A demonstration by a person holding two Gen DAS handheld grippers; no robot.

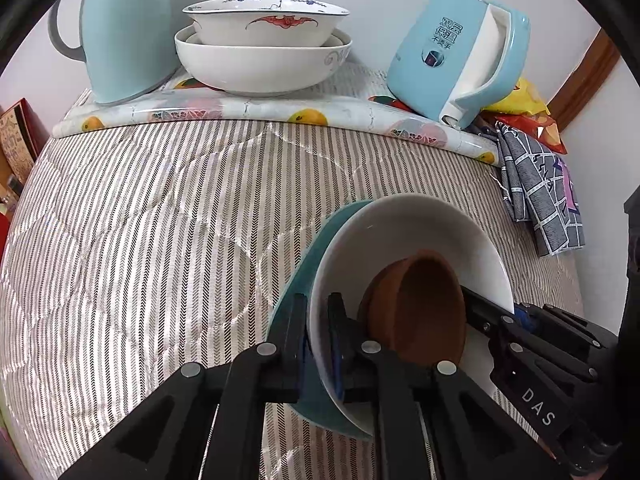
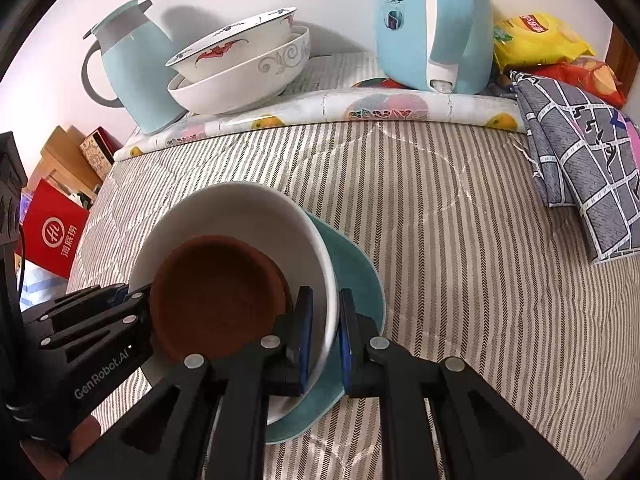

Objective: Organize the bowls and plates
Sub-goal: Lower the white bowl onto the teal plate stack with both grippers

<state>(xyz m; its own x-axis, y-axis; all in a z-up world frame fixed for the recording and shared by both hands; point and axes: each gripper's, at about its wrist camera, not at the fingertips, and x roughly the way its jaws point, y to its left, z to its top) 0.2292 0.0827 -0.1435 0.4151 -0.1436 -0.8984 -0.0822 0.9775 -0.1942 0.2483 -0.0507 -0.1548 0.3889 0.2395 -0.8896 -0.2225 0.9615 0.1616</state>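
A: Where is the stack of dishes?

B: Over the striped quilted bed cover (image 1: pixel 140 220), near its front. A brown bowl (image 1: pixel 420 304) sits inside a white bowl (image 1: pixel 400 232), and a teal plate (image 1: pixel 304 272) lies under both. The stack is tilted.

A: And the left hand-held gripper (image 1: pixel 316 316)?

B: Its fingers are drawn close together across the rims of the white bowl and the teal plate: one finger inside the bowl, the other against the plate's outer face.

A: The right hand-held gripper (image 2: pixel 326 320)?

B: The same on the opposite side, narrowed onto the white bowl's (image 2: pixel 240 216) rim, with the teal plate (image 2: pixel 356 264) behind its outer finger and the brown bowl (image 2: pixel 216 300) just beside its inner one.

A: What stands at the back?

B: A bat-patterned bowl (image 1: pixel 264 20) nested in a larger white bowl (image 1: pixel 260 68), resting on a fruit-print mat (image 1: pixel 240 108). A pale blue jug (image 1: pixel 124 28) is to their left, a blue electric kettle (image 1: pixel 460 52) well to the right, with snack bags (image 2: pixel 536 36) and a grey checked cloth (image 2: pixel 588 160) beyond it.
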